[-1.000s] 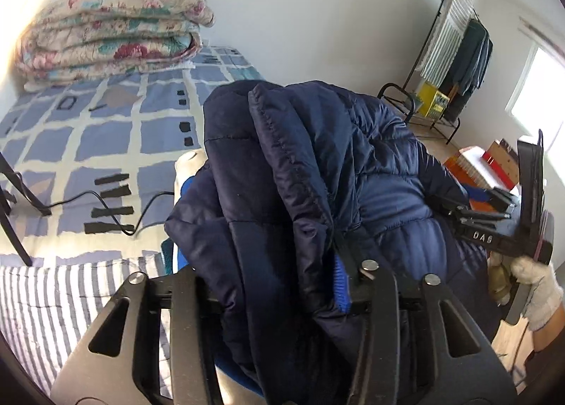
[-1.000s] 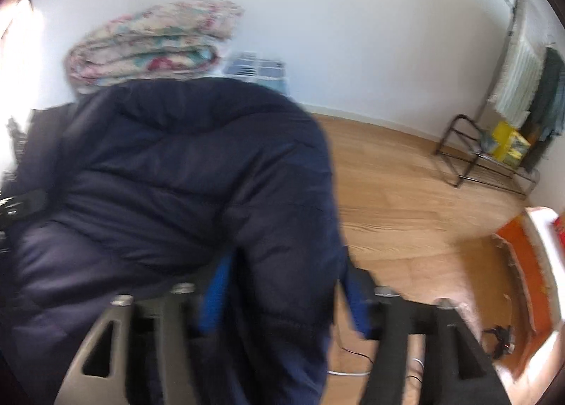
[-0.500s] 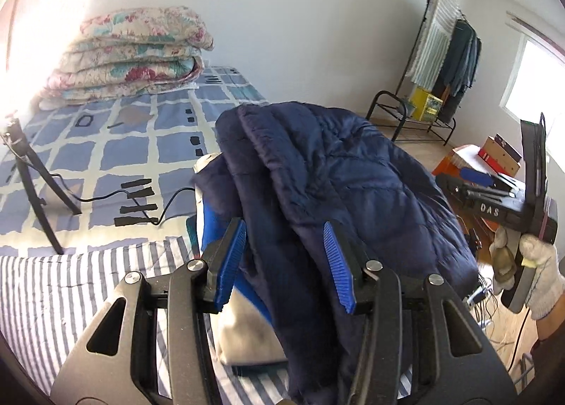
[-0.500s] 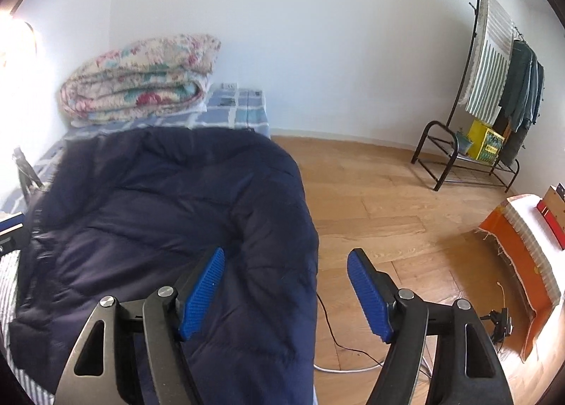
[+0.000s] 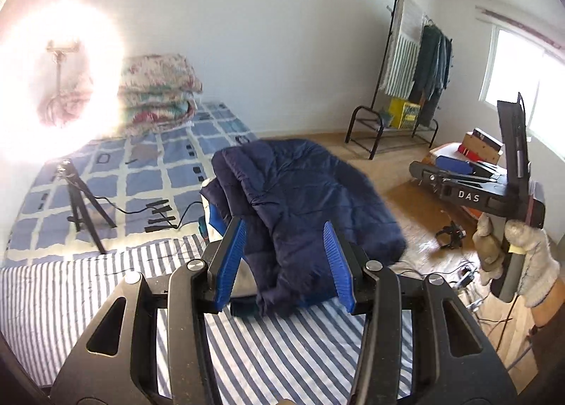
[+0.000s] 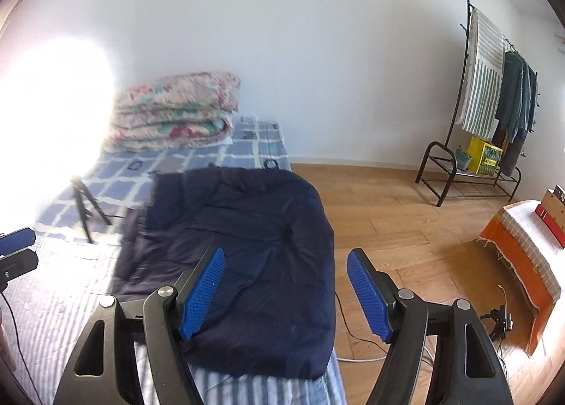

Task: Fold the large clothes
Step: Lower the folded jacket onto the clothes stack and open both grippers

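Note:
A navy puffer jacket (image 5: 303, 200) lies folded in a thick bundle on the bed, near its right edge; it also shows in the right wrist view (image 6: 243, 246). My left gripper (image 5: 287, 263) is open and empty, pulled back above the striped sheet (image 5: 282, 345), apart from the jacket. My right gripper (image 6: 286, 293) is open and empty, held above the jacket's near end. The right gripper also shows in the left wrist view (image 5: 469, 189), to the right of the bed.
A folded floral quilt (image 6: 176, 111) sits at the head of the bed. A small tripod (image 5: 79, 200) with a cable stands on the checked sheet. A clothes rack (image 6: 494, 94), wooden floor (image 6: 388, 214) and an orange-covered table (image 6: 522, 256) lie to the right.
Both grippers let go of the jacket and opened. They pulled back from it, and the jacket now rests folded on the bed.

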Demonstrator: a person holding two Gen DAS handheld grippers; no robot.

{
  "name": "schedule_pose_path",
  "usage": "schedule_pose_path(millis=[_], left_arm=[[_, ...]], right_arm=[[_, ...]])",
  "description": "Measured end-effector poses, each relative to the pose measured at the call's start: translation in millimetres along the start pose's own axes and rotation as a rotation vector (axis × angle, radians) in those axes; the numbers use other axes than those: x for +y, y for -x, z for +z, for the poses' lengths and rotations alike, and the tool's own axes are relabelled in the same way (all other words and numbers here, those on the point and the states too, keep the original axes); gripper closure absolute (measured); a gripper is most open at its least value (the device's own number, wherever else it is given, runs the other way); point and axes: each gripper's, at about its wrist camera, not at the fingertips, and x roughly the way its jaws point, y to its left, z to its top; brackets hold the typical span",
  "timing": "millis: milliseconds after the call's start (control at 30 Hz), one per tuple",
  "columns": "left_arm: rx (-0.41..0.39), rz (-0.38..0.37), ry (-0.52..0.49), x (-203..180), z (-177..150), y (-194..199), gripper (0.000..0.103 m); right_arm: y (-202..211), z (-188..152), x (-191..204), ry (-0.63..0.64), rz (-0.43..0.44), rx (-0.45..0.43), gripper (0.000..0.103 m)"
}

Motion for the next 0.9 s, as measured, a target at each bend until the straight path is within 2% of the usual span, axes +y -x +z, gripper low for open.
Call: schedule_pose_path(millis=[367, 633, 733, 900], left_arm=[[-0.082, 0.019, -0.030, -29.1, -14.4, 155.8, 0.056], [-0.111, 0.036, -0.035, -45.0, -41.7, 243.1, 0.056], [-0.123, 0.050, -0.041, -50.6, -58.7, 273.7, 0.056], [-0.116, 0.069, -0.036, -53.4, -89.8, 306.4, 0.043]], right_arm=[[143.1, 1.1, 30.3, -0.012, 0.081, -0.078, 0.029], [229.0, -20.1, 63.5, 0.009, 0.111, -0.111, 0.029], [257.1, -34.7, 79.6, 0.040, 0.095, -0.117, 0.028], [288.0, -64.6, 103.1, 0.058, 0.104, -0.116, 0.028]])
